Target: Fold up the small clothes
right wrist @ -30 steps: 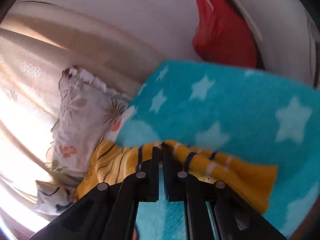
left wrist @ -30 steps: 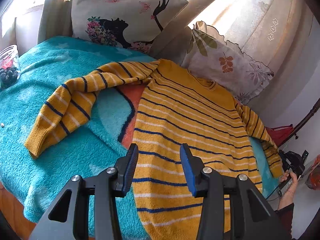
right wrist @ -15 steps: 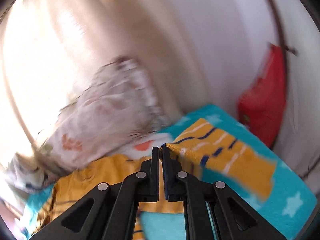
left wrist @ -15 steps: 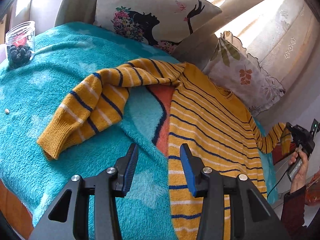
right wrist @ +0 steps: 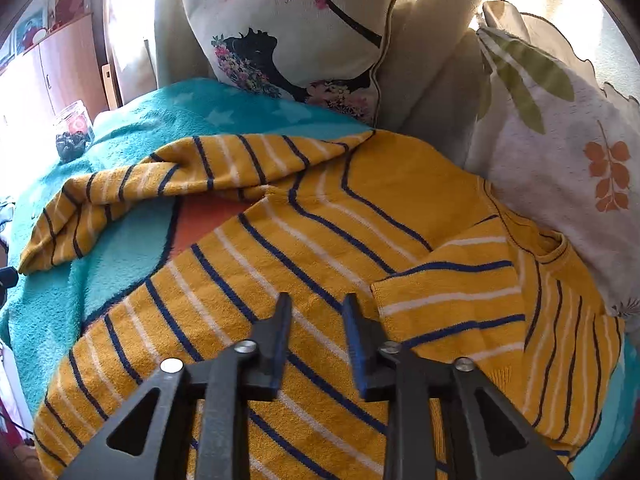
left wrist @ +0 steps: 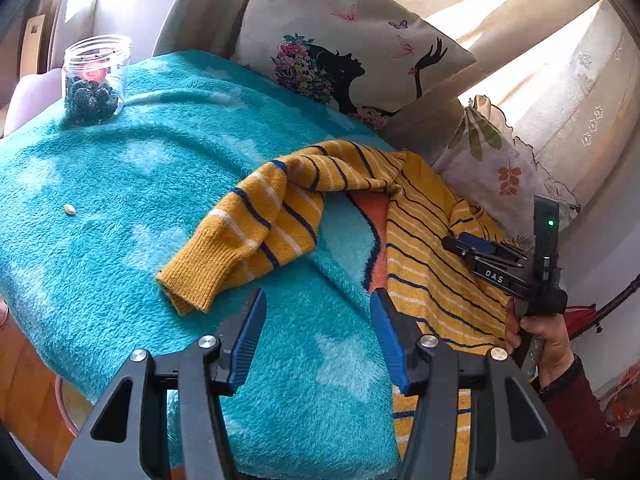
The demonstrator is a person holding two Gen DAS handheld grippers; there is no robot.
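Both claws tilt downward, empty, jaws just opened: right claw (right wrist: 316, 330) over the sweater (right wrist: 320, 240), left claw (left wrist: 318, 336) over the blanket (left wrist: 120, 200). The sweater's hem is cut off at the frame's bottom.

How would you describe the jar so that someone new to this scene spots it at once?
Start from the turquoise star blanket that covers the bed. At its far left corner, well away from the striped yellow sweater, stands the jar. It is the only clear, hard container there, lidless, filled low with dark berry-like pieces and something red.

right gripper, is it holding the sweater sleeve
No, the right gripper stands open above the sweater; the folded sleeve lies beside it.
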